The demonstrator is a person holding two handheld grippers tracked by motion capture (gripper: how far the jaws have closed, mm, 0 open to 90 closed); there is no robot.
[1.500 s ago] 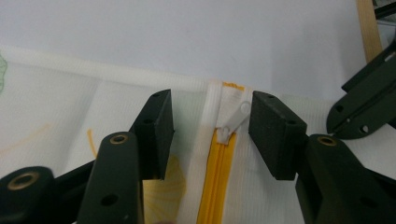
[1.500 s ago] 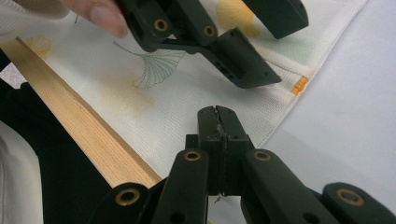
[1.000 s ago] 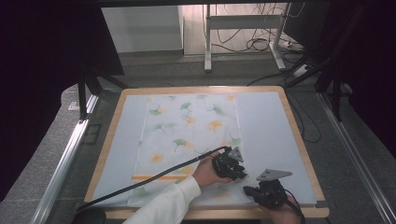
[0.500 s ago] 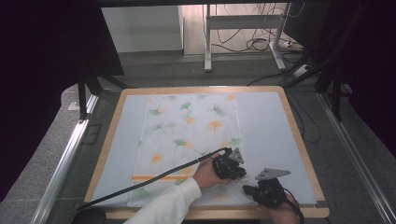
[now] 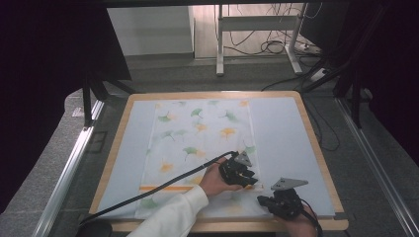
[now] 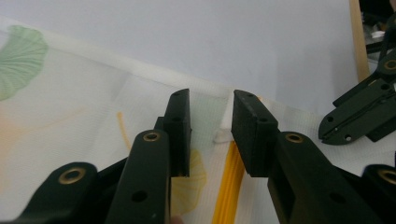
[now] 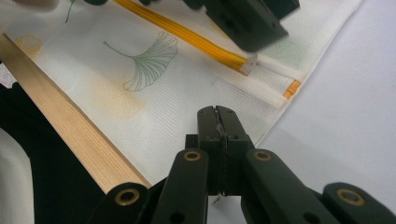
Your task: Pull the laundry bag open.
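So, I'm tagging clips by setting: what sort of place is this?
Most likely a lab or workshop set up for recording, not a home. A wood-edged work board sits in a metal rail frame, loose cables trail over grey floor under a desk frame, and dark curtains hang at both sides.

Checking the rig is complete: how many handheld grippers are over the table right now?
2. The left gripper hangs open over the leaf-print cloth near its orange stripe. The right gripper sits shut at the cloth's near right corner, by the table's wooden rim.
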